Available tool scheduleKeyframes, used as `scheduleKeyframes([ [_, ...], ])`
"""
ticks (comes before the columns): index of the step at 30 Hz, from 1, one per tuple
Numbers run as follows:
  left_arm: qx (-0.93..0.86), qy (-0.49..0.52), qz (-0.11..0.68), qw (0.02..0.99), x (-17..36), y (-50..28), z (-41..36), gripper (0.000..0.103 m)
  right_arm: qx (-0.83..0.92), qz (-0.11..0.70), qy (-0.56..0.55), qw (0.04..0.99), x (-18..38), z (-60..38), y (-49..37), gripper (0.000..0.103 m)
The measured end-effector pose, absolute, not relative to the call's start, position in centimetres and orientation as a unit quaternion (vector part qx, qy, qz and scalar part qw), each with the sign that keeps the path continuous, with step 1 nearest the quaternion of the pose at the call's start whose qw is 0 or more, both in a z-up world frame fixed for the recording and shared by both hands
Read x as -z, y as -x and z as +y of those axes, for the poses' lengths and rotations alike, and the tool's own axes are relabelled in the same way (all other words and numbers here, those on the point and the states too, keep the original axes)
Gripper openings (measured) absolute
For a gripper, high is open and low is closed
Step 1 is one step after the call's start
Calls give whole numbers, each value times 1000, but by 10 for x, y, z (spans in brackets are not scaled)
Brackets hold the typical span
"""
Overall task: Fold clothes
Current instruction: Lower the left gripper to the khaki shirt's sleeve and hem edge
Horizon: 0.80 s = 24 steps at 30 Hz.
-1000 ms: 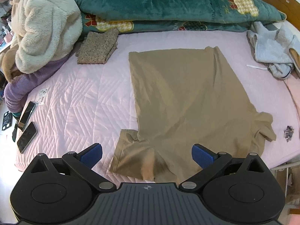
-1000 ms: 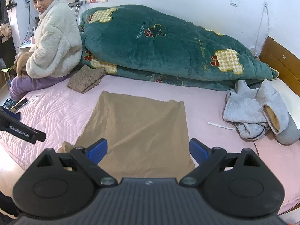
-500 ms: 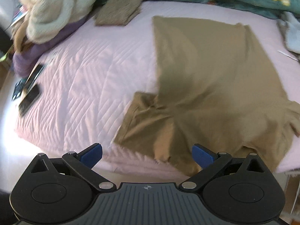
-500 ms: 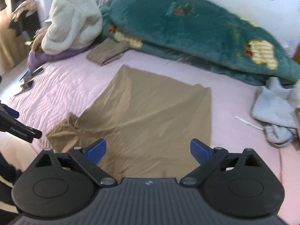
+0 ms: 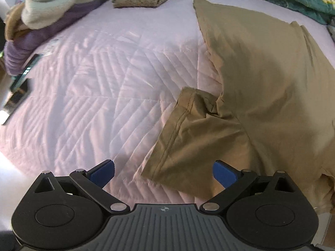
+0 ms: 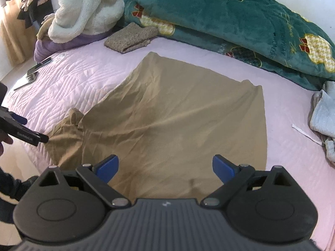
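Observation:
A tan T-shirt (image 6: 178,121) lies spread flat on the pink quilted bed (image 6: 83,79), collar end toward me. Its left sleeve (image 5: 188,138) sticks out near the bed's front edge, a little crumpled. My left gripper (image 5: 164,172) is open and hovers low right over that sleeve's hem, touching nothing. In the right wrist view the left gripper (image 6: 23,133) shows at the left edge, beside the sleeve. My right gripper (image 6: 165,168) is open above the shirt's near end, holding nothing.
A person in a cream fleece top (image 6: 88,10) sits at the bed's far left corner. A folded speckled brown garment (image 6: 130,37) lies beside them. A green quilt (image 6: 230,21) is heaped along the back. Grey clothes (image 6: 323,113) lie at right. Phones (image 5: 19,83) rest at the left edge.
The left gripper has dropped and moved left toward the shirt's left sleeve. The right gripper has tipped down and come closer to the shirt. Both stay open.

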<state>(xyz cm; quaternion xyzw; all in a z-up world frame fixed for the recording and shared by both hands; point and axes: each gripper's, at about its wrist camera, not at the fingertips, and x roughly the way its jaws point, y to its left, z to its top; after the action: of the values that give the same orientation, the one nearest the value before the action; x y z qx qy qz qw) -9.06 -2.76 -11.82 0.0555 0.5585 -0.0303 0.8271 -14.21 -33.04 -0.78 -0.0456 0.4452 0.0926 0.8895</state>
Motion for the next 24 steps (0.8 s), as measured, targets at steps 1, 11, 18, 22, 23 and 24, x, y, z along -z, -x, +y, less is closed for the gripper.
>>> scheduleKeyframes([
  [1,41,-54,558,827,123,89,-26,100,-89,447,45,889,12,-326,142,97],
  [11,106,-62,548,828,155,82,-19,100,-97,461,23,882,42,-296,149,95],
  [18,131,-58,549,823,165,71,-23,100,-100,461,22,881,41,-285,144,95],
  [22,125,-60,559,817,174,65,-23,85,-115,463,16,879,44,-278,139,95],
  [23,125,-58,560,817,175,65,-22,84,-119,463,15,878,44,-276,138,95],
  [24,126,-55,560,817,175,64,-22,83,-121,462,14,879,44,-274,137,95],
])
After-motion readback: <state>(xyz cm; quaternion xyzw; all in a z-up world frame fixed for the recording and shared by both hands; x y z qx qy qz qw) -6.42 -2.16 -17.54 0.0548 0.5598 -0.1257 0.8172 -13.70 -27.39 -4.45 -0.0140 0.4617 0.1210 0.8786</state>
